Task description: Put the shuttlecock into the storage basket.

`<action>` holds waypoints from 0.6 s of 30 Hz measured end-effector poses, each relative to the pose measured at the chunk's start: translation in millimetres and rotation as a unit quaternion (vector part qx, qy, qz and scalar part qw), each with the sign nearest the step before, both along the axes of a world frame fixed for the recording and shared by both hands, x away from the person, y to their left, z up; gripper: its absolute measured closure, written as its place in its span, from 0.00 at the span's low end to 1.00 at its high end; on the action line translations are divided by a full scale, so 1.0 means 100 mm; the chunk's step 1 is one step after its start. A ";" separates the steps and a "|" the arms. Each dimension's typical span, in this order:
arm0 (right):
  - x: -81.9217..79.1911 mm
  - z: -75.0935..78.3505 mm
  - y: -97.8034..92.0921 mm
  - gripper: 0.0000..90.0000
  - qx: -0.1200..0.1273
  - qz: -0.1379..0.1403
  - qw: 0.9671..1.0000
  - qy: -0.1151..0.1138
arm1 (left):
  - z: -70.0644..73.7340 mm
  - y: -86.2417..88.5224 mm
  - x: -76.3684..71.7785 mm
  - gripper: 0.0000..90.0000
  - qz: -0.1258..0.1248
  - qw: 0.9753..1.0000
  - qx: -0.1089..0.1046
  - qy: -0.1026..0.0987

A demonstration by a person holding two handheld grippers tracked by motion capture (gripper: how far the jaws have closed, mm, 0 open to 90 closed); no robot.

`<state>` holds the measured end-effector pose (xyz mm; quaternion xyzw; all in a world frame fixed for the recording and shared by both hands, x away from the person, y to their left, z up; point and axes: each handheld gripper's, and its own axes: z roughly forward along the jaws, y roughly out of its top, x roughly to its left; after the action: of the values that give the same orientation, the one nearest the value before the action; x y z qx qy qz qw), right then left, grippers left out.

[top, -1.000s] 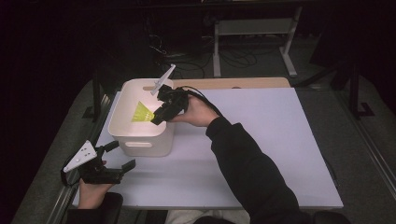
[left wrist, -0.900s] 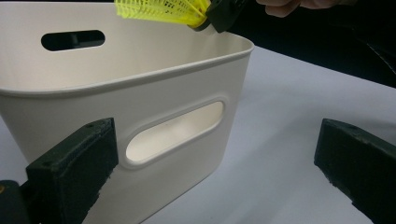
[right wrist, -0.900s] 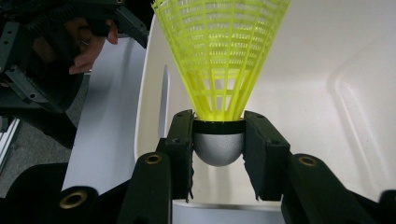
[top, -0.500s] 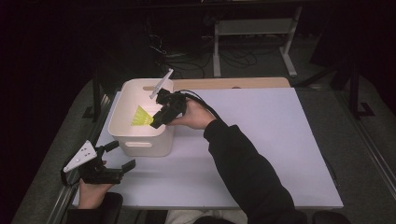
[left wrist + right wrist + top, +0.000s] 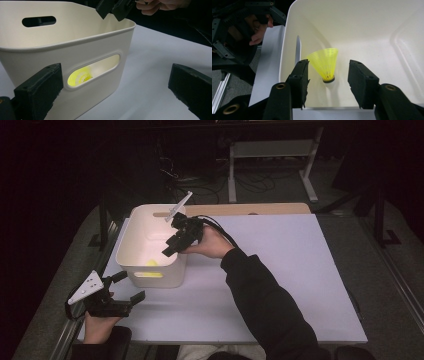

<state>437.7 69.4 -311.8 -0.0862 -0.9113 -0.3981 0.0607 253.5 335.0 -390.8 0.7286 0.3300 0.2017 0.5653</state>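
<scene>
**Ana:** Shuttlecock [image 5: 325,65] first: where is it right now?

**Ben:** Inside the white bin [image 5: 131,265], lying on the bin's floor near the wall that faces the person. Seen from the right gripper view, its yellow skirt flares up and to the left, and its cork end points toward the near wall. The left gripper view catches a patch of the same yellow through the handle slot [image 5: 93,70] in that near wall.

**Ana:** Is anything gripping it?

**Ben:** No. The right gripper [image 5: 176,241] hangs over the bin's near right part with its 2 jaws spread apart, and the shuttlecock sits below the gap between them, free of both pads.

**Ana:** And the left gripper [image 5: 122,289]?

**Ben:** It sits just outside the bin, at the near left corner, low over the white table mat [image 5: 300,270]. Its jaws are spread wide too, with nothing between them.

**Ana:** So how far along would you call it?

**Ben:** I'd judge the main part done: the shuttlecock is in the bin and released. What looks left is small, lifting the right gripper clear of the bin's rim. I see nothing else on the mat waiting to go in.
</scene>
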 end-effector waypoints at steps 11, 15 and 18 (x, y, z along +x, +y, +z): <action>0.01 0.04 -0.15 0.33 0.007 -0.030 0.999 0.006 | 0.00 0.00 0.00 0.00 0.002 1.000 0.000 0.001; -0.01 0.07 -0.21 0.22 0.012 -0.043 0.999 -0.003 | 0.00 0.00 0.00 0.00 0.003 1.000 -0.001 0.001; -0.01 0.08 -0.25 0.14 0.022 -0.043 0.999 0.001 | 0.00 0.00 0.00 0.00 0.003 1.000 -0.003 0.001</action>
<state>436.2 44.6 -303.7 -0.1243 -0.8976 -0.4204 0.0466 253.2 335.1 -390.9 0.7264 0.3332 0.2017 0.5663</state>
